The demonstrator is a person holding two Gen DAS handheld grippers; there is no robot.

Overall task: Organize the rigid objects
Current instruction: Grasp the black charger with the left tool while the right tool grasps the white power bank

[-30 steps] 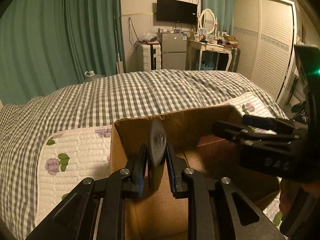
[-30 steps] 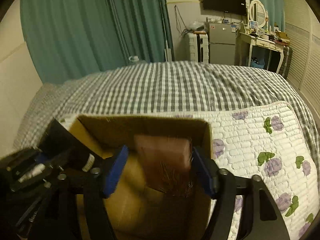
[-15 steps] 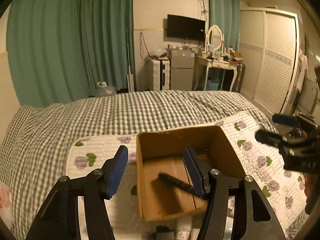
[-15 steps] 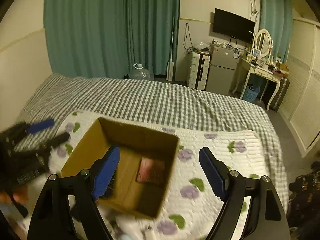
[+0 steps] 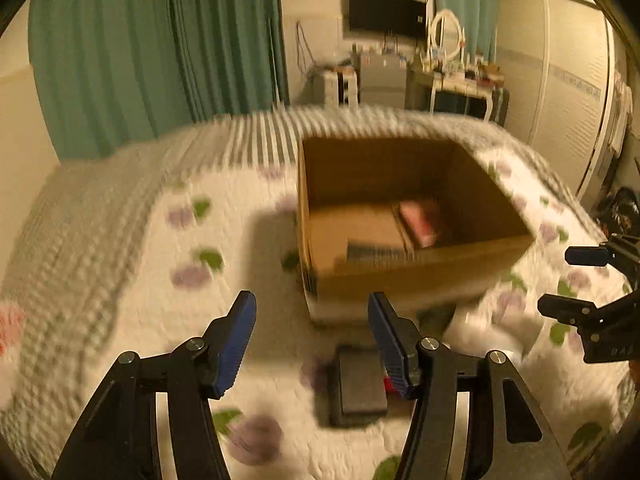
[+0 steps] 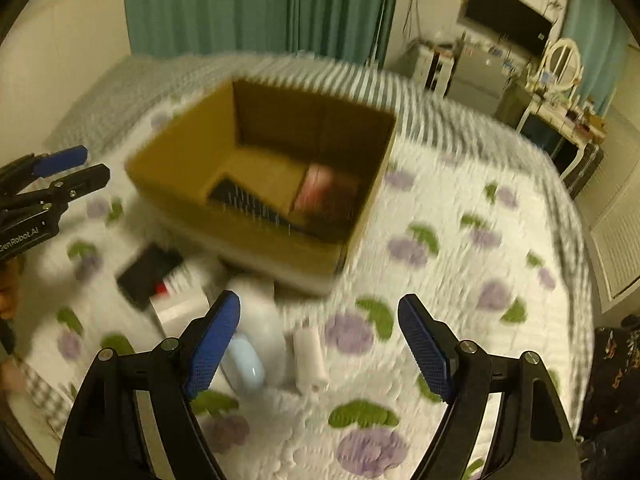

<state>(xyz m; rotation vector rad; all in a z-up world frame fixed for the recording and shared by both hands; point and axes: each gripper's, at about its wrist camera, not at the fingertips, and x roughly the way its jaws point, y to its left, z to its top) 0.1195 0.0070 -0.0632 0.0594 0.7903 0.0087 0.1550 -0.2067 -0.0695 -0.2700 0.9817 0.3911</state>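
On the quilted bed (image 6: 460,208), both the left gripper (image 5: 312,336) and right gripper (image 6: 320,340) hang wide open and empty, clear of the cardboard box's (image 6: 192,160) rim, which holds a pink block (image 6: 324,188) and dark brush (image 6: 248,200); "GenRobot.AI" marks the left gripper.

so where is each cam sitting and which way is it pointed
Left wrist: sits on the left gripper, looks forward and down at the cardboard box on the quilt; its open blue-padded fingers show, with the right gripper at the right edge.
Right wrist: sits on the right gripper, looks down at the same box from its right side; its open fingers show, the left gripper at the left edge.
Shared: the box, the pink item inside, the black item before it.
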